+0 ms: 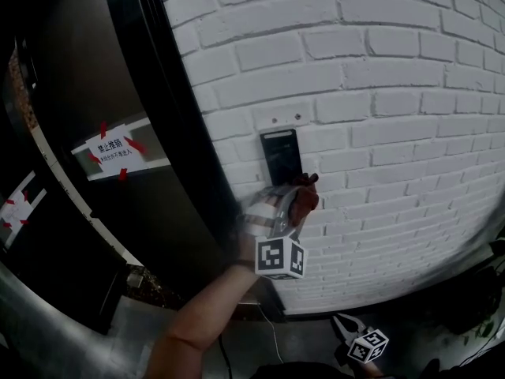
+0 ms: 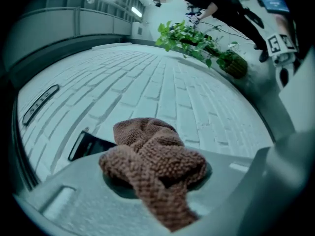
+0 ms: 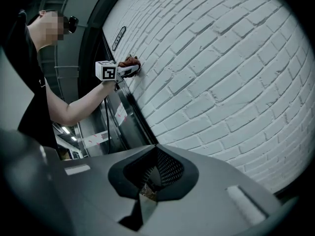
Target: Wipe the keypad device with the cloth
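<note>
The black keypad device [image 1: 280, 155] is fixed to the white brick wall [image 1: 394, 109]. My left gripper [image 1: 303, 193] is shut on a bunched brown cloth [image 1: 306, 199] just below the keypad's lower right corner, close to the bricks. In the left gripper view the cloth [image 2: 150, 154] fills the jaws and the keypad [image 2: 87, 144] lies just beyond it to the left. My right gripper [image 1: 346, 324] hangs low near the floor, shut and holding nothing [image 3: 147, 191]. Far off in the right gripper view, the left gripper [image 3: 120, 72] holds the cloth [image 3: 131, 61] to the wall.
A black door frame [image 1: 177, 133] runs along the wall's left side, with a paper sign [image 1: 114, 152] taped in red beside it. A metal slot plate [image 2: 39, 103] sits on the wall. Green plants [image 2: 197, 41] stand by the wall base.
</note>
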Demonstrator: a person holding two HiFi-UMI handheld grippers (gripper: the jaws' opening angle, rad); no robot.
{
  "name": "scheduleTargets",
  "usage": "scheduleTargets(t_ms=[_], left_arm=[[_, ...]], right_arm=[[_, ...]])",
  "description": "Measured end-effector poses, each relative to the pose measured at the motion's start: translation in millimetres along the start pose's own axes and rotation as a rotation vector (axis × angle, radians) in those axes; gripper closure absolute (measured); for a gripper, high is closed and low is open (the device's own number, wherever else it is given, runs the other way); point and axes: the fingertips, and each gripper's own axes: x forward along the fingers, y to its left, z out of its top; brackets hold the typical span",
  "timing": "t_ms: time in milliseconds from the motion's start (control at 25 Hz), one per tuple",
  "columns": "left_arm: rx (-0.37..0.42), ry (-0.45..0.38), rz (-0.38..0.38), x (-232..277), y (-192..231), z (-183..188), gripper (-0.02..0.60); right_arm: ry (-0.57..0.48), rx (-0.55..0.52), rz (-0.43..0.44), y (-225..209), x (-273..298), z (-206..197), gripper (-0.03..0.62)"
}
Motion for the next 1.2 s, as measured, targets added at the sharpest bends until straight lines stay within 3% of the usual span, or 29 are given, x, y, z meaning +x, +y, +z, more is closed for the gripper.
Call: scheduleTargets(t_ms=[160, 480, 520, 560, 640, 680, 760, 1040, 1200], left_arm=[[-0.225, 0.006, 0.126, -25, 42, -40, 0.459], [-0.24, -0.084, 0.258, -26, 141, -16, 0.459], [-0.269, -0.095, 0.267, -28, 153, -15, 0.459], [-0.337, -0.11, 0.274, -32, 165, -17, 0.459], [-0.57, -0.163, 0.27, -39, 176, -29, 0.459], [-0.679, -0.184, 0.26, -41, 172, -35, 0.459], [-0.797, -0.183, 0.24, -40, 147, -46, 0.459], [-0.94, -0.076, 0.145, -30, 34, -59, 0.457], [-1.048, -0.064, 0.027, -25, -20, -62, 0.457]], right_arm=[[0.005, -0.003, 0.01, 1, 2, -1, 0.594], [0.006, 0.008, 0.014, 5, 4, -2, 0.594], [0.007, 0.005, 0.012, 4, 4, -2, 0.594], [0.01, -0.001, 0.009, 4, 3, -3, 0.594], [0.017, -0.017, 0.006, 5, 3, -5, 0.594], [0.019, -0.022, 0.005, 6, 3, -6, 0.594], [0.02, -0.019, 0.003, 6, 1, -8, 0.594], [0.017, 0.005, -0.003, -2, -8, -6, 0.594], [0.037, 0.01, 0.025, 3, -11, -10, 0.594]])
